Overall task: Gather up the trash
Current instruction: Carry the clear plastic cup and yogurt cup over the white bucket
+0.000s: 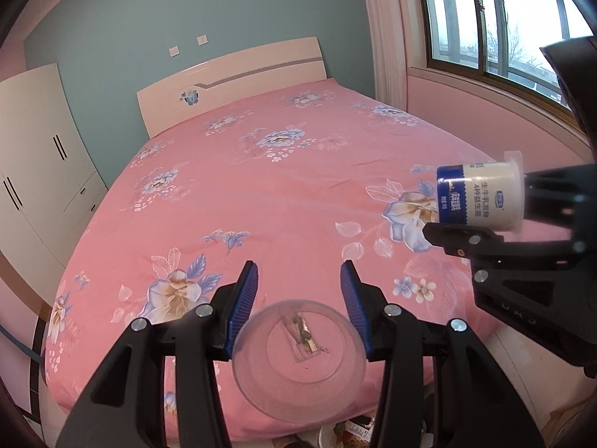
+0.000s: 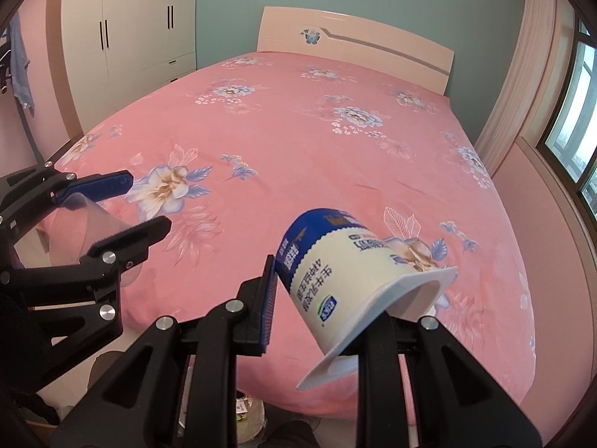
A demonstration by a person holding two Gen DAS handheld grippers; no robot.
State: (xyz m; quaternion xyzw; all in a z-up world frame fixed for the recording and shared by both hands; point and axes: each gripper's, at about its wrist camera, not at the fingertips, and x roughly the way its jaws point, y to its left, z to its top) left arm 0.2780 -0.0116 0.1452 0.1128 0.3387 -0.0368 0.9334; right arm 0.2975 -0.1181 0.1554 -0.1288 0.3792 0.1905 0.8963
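Note:
My left gripper (image 1: 298, 280) is shut on a clear plastic cup (image 1: 298, 358), held between the blue pads near their base, its bottom facing the camera. The cup also shows in the right wrist view (image 2: 93, 231), with the left gripper (image 2: 145, 201) at the left. My right gripper (image 2: 335, 287) is shut on a white and blue yogurt cup (image 2: 335, 268), tilted with its open mouth toward the camera. In the left wrist view the yogurt cup (image 1: 481, 198) lies sideways in the right gripper (image 1: 440, 209). Both are held above the foot of the bed.
A pink floral bedsheet (image 1: 280, 194) covers the bed, with a headboard (image 1: 231, 78) at the far end. A white wardrobe (image 2: 130, 18) stands to the left, a window (image 1: 503, 18) to the right. Below the bed's edge lies a bag with rubbish (image 2: 246, 414).

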